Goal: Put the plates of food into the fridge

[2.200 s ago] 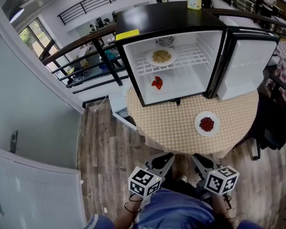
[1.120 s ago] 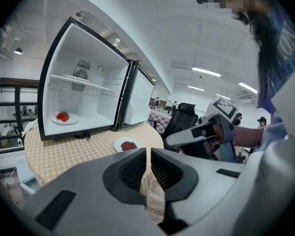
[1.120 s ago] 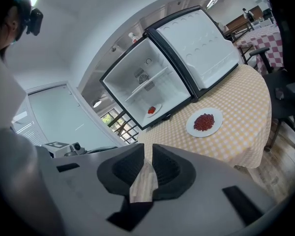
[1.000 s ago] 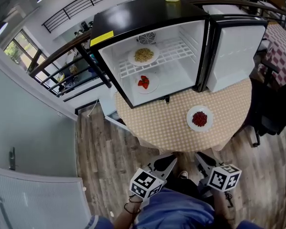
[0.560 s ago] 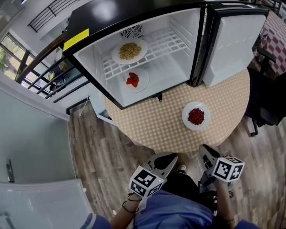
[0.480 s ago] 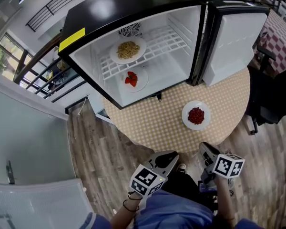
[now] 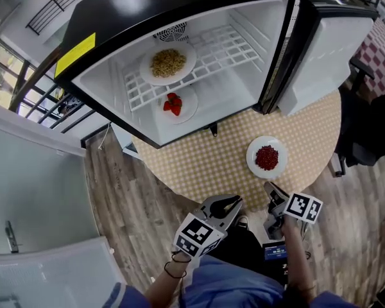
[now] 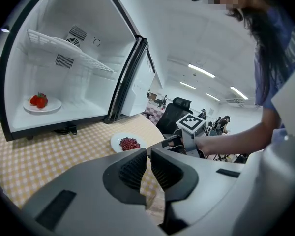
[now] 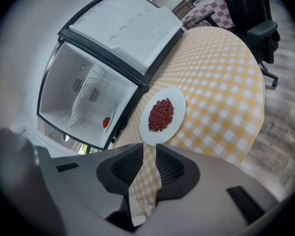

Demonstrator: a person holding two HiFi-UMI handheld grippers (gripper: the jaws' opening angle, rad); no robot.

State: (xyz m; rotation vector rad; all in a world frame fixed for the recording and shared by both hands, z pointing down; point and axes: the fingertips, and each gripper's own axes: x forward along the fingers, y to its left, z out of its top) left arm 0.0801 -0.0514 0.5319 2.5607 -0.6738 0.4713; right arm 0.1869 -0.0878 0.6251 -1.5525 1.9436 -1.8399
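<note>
Head view is showing the bean plate (image 7: 267, 157) sitting lower right on the table (image 7: 199, 165), outside the open fridge (image 7: 102, 18). Noodle plate (image 7: 167, 63) is lying on the shelf, strawberry plate (image 7: 174, 104) below it. Gripper views are showing only strawberries inside. Left gripper (image 8: 148, 166) is holding its jaws pressed together, empty. Right gripper (image 9: 150, 168) is holding them spread, empty.

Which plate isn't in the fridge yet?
The red-berry plate, on the table; the noodle plate and strawberry plate are inside the fridge.

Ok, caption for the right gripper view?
Open right gripper faces white round plate of red beans on yellow-checked table.
</note>
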